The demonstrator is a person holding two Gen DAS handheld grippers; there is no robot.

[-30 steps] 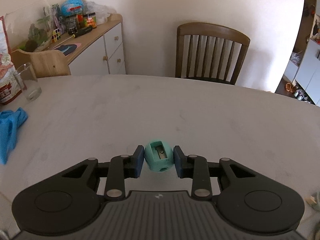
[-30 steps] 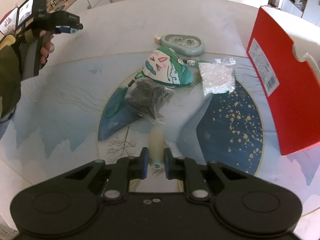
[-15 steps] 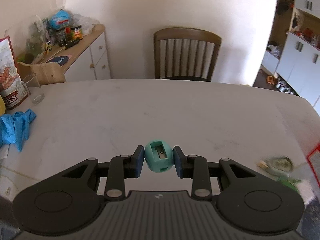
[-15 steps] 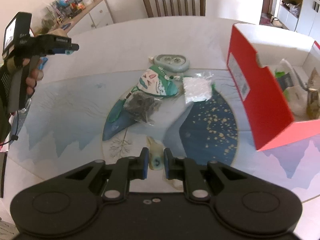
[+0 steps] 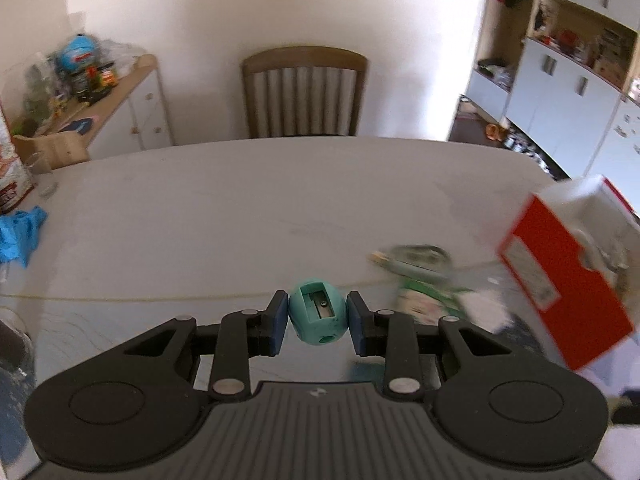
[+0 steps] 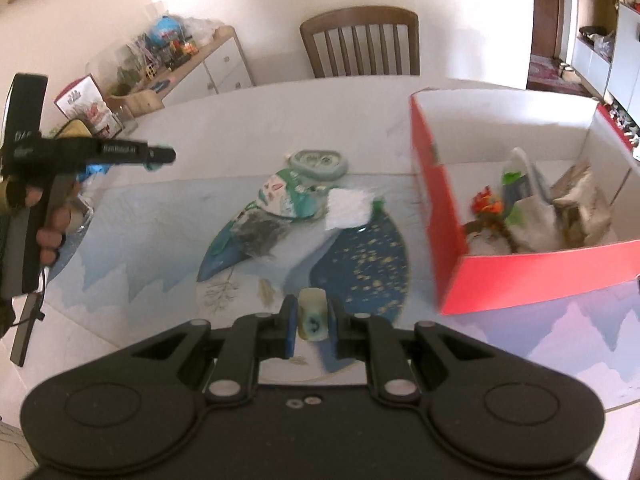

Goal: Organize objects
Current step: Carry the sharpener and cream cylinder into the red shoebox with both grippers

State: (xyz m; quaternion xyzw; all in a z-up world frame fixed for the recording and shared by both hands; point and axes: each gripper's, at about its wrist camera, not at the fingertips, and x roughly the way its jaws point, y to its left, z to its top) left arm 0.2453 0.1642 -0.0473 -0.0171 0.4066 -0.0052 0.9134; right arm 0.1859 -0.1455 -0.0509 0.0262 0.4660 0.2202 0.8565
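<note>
The fingers (image 5: 281, 322) of the left gripper (image 5: 317, 323) are clenched on a teal egg-shaped pencil sharpener (image 5: 317, 317), its blade slot facing up, held above the tabletop (image 5: 240, 200). The right gripper (image 6: 312, 319) has its fingers (image 6: 289, 326) clamped on a small pale cylinder (image 6: 312, 318) with a dark mark on its near end, also clear of the surface. Beneath it lies a printed mat (image 6: 160, 224) with a dark blue starry patch. Further out on the mat sit a dark crumpled packet (image 6: 260, 234), a green and white pouch with a drawn face (image 6: 286, 196) and a clear bag of white bits (image 6: 348, 208), close together; an oval grey-green case (image 6: 318, 162) lies just beyond them. To the right stands an open red box (image 6: 444, 208) with several things already inside. At the left of the right wrist view a hand (image 6: 48, 220) holds the left gripper aloft. A wooden chair (image 6: 360, 44) stands at the far edge, a cluttered sideboard (image 6: 200, 64) beside it.
</note>
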